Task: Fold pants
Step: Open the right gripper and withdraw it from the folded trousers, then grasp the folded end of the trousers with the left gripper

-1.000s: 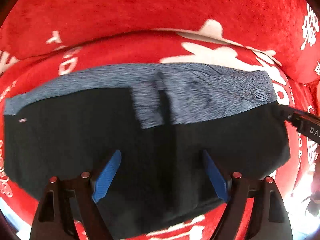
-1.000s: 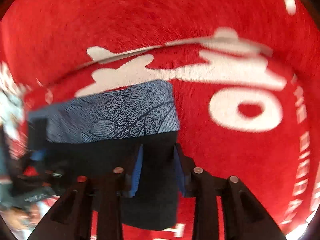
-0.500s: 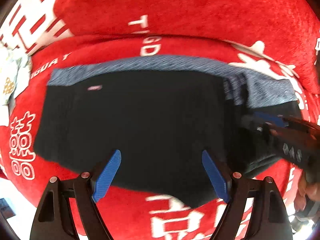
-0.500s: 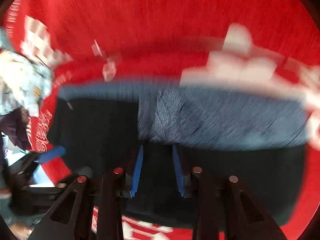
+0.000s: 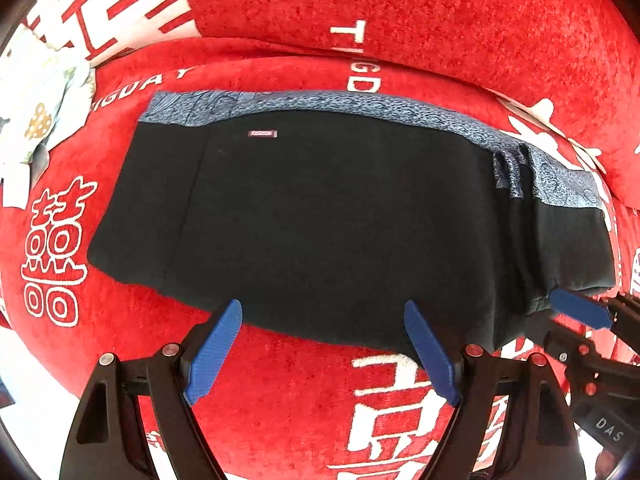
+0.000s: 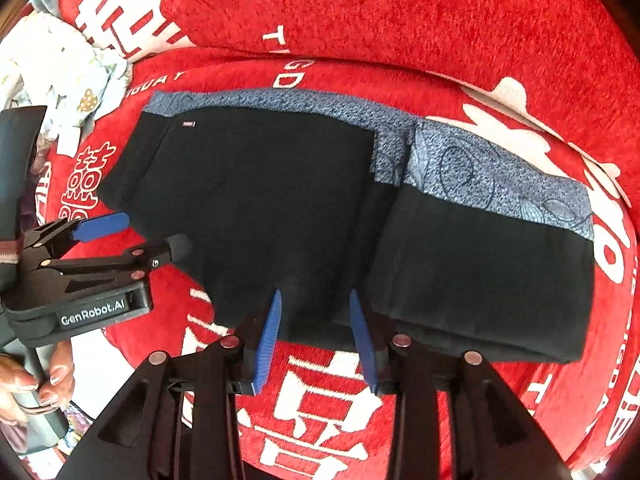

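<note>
Left gripper [image 5: 324,350] fingers spread wide, right gripper [image 6: 316,340] fingers parted, both empty, one pair of pants [image 5: 340,216] folded on red sofa cover [image 5: 304,392]

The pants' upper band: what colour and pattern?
Blue-grey band with speckles and fine leaf-like outlines; clearest in right wrist view.

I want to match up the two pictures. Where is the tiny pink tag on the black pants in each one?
Left wrist view: the small pink tag sits upper middle-left, just below the blue patterned band of the pants.
Right wrist view: the tag is smaller, upper left, again just under the band.
Shared landmark: the white double-happiness symbol on the red cover, left of the pants in both.
</note>
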Motion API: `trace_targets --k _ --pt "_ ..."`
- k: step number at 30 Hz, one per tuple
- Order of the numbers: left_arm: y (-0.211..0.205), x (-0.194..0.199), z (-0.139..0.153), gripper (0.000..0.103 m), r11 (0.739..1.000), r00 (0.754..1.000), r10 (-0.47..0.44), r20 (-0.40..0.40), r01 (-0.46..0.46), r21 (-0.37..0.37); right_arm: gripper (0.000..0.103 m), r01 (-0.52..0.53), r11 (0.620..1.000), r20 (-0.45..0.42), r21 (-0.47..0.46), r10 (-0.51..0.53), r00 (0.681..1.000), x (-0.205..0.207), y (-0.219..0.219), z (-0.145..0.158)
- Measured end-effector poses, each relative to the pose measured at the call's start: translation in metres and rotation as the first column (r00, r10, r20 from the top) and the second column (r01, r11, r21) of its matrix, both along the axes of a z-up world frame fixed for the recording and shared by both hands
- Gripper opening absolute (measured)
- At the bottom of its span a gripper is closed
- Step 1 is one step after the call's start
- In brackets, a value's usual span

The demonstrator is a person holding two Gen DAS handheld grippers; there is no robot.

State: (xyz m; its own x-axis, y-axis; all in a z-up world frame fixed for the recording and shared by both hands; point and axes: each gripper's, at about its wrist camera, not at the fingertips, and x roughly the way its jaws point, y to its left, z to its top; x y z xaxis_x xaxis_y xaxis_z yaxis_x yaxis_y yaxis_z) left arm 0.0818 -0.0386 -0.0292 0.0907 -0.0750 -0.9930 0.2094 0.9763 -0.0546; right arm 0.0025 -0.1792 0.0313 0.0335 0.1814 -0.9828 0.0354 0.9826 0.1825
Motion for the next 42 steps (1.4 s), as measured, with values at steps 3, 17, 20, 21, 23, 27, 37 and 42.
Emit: trace_targets --k 3,17,20,21,23,27,37,42 --pt "0.007 0.002 -0.004 0.096 1.0 1.0 0.005 -0.01 -0.005 0.005 0.043 0.003 1.0 -0.019 -0.002 -0.003 1.0 -0.004 0.005 0.0" --pt "0.073 0.005 -0.017 0.103 0.989 0.985 0.144 -0.091 -0.146 -0.024 0.069 -0.079 0.996 -0.018 -0.04 0.078 0.997 0.015 0.05 0.0" --pt "0.093 0.009 -0.02 0.103 0.982 0.979 0.186 -0.086 -0.188 -0.008 0.069 -0.089 0.995 -0.035 -0.049 0.087 0.996 0.017 0.058 -0.006" --pt "0.1 0.011 -0.021 0.103 0.978 0.975 0.205 -0.084 -0.207 -0.01 0.069 -0.089 0.995 -0.037 -0.052 0.087 0.996 0.017 0.059 -0.008" --pt "0.117 0.014 -0.025 0.103 0.966 0.963 0.251 -0.094 -0.255 -0.033 0.069 -0.081 0.995 -0.039 -0.057 0.079 0.996 0.018 0.06 -0.011" --pt "0.15 0.018 -0.037 0.103 0.922 0.921 0.351 -0.167 -0.372 -0.112 0.069 -0.066 0.996 -0.068 -0.053 0.062 0.996 0.019 0.061 -0.026" --pt "0.187 0.026 -0.055 0.103 0.783 0.862 0.407 -0.303 -0.5 -0.371 0.076 -0.032 0.999 -0.117 -0.034 0.027 0.993 0.011 0.06 -0.05" --pt "0.17 0.031 -0.055 0.103 0.751 0.867 0.388 -0.313 -0.494 -0.438 0.081 -0.054 0.998 -0.121 -0.044 0.048 0.992 0.011 0.067 -0.053"
